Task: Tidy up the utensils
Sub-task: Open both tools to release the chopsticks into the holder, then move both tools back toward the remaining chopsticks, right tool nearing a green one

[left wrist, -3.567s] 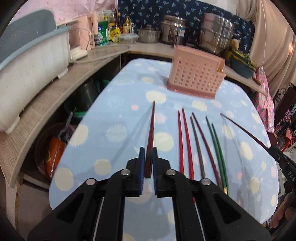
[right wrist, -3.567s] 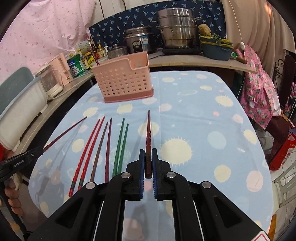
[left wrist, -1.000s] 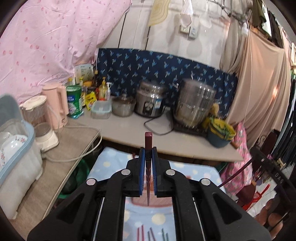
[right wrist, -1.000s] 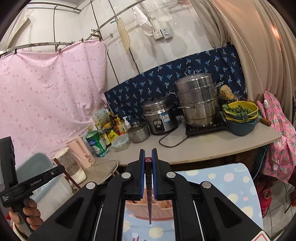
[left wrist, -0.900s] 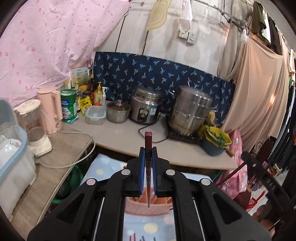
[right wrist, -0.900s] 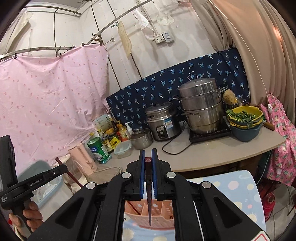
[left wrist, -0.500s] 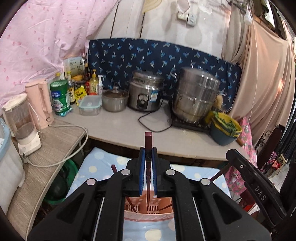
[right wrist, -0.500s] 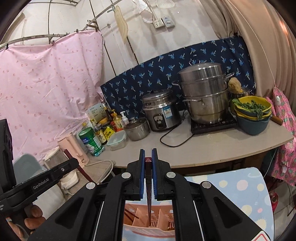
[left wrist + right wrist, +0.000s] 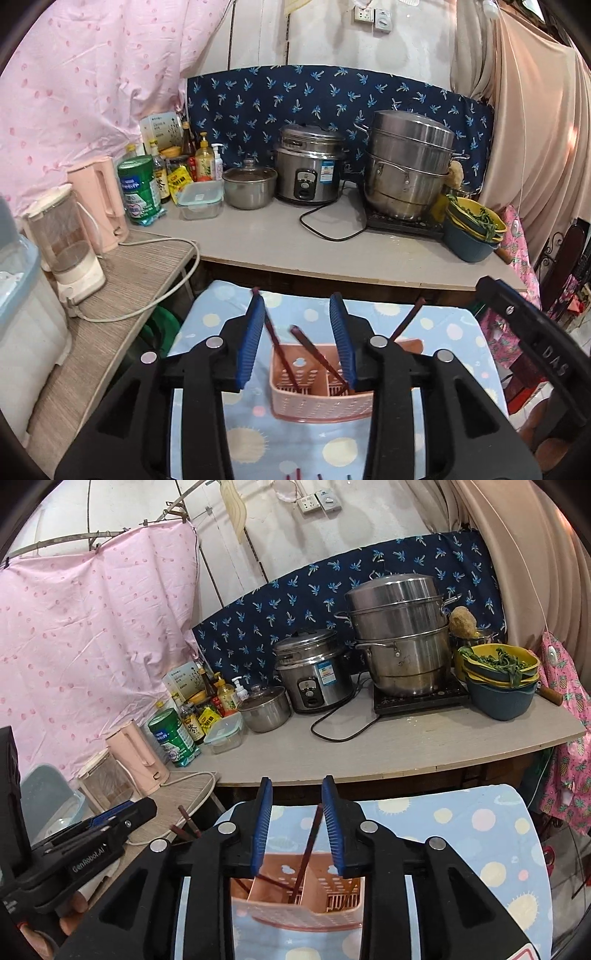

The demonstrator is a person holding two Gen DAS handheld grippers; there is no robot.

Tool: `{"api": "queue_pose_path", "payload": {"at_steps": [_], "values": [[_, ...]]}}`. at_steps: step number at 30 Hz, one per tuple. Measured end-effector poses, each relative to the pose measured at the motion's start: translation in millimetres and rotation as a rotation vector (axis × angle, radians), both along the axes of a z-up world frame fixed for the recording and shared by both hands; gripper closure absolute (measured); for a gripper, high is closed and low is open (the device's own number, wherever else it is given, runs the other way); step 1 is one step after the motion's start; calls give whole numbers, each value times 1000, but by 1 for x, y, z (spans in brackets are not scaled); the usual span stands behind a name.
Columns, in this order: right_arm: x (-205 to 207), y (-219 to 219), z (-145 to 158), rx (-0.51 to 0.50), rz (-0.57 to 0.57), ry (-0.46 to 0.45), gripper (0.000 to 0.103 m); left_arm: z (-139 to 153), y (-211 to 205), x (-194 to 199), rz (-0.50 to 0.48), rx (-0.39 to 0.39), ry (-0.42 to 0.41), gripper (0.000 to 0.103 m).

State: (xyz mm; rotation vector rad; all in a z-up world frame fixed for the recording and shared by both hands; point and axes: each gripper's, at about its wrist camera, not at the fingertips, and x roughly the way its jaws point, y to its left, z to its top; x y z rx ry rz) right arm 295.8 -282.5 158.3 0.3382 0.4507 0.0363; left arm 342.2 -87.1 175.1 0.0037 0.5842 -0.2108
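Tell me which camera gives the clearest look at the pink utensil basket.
The left wrist view. There the pink utensil basket shows its whole perforated front wall and rim between the open jaws, with dark red chopsticks leaning inside. The right wrist view looks down into its compartments, but the gripper arms hide both sides.

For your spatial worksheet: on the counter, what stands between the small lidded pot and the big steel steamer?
The rice cooker, with its black cord trailing in front; both wrist views show it.

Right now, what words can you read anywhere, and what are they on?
"GenRobot.AI": on the left tongs, seen from the right wrist.
"DAS": on the right tongs, seen from the left wrist.
Green can, bottles, rice cooker sticker: too small to read.
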Motion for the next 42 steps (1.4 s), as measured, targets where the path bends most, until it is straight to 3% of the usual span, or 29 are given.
{"api": "queue_pose_path", "payload": {"at_steps": [4,11,26,36,42], "values": [[-25,4,3,-6,11,-5,67,-2,9,-22,12,18,2,64],[-90,16,-15,-35,28,36,65,-25,28,-74,17,65,17,59],[-217,60,-122,-173,35,240,64,-123,69,-182,64,164,133,58],[-266,92,-179,-206,75,332,64,-184,76,-229,68,188,245,58],[-280,102,-198,-203,99,374,64,-203,81,-245,51,190,281,58]]}}
